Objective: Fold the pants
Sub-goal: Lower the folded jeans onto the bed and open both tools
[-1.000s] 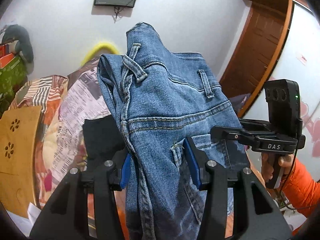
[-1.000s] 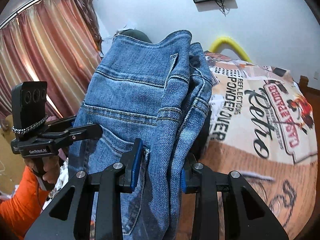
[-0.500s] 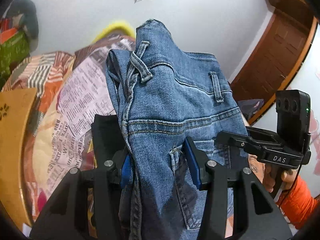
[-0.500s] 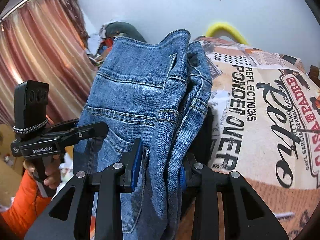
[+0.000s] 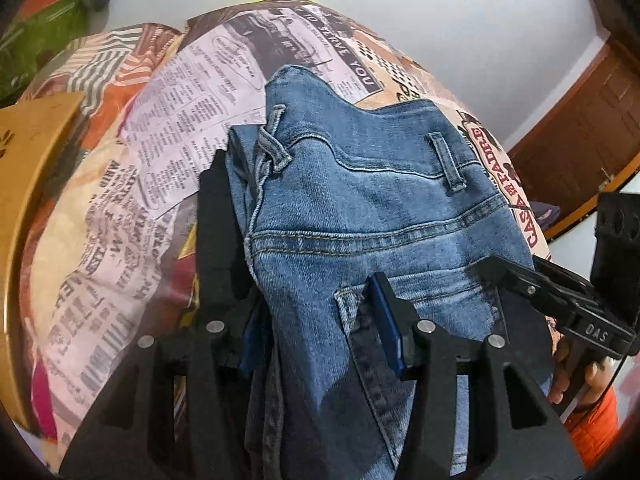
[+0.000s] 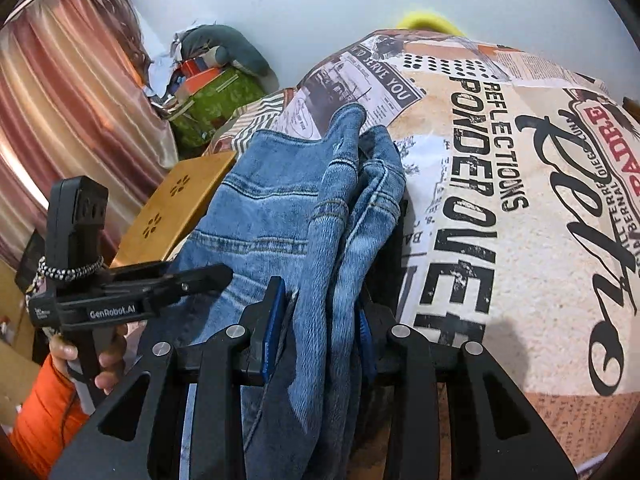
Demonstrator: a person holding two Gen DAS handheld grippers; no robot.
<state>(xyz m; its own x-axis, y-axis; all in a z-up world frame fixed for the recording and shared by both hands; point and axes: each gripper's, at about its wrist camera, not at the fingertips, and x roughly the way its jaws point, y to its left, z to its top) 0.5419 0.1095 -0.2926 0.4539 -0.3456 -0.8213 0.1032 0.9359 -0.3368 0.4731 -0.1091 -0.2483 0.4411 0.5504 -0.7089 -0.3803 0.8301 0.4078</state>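
Two grippers carry one pair of blue jeans over the printed bedspread. The jeans are bunched lengthwise; their waistband end points away from both cameras, toward the far white wall beyond the bedspread, and the legs run back under the tools and out of view, so the long axis lies along each gripper's fingers. The left gripper is clamped on the denim near a back pocket, blue pads pressed against the folded cloth on both sides. The right gripper has a thick gathered edge of the jeans between its pads; its jaws are easing apart, though the cloth fills the gap and both pads touch it. Beneath the jeans, against the bedspread, lies a dark garment. Each tool appears in the other's view, held by a hand in an orange sleeve.
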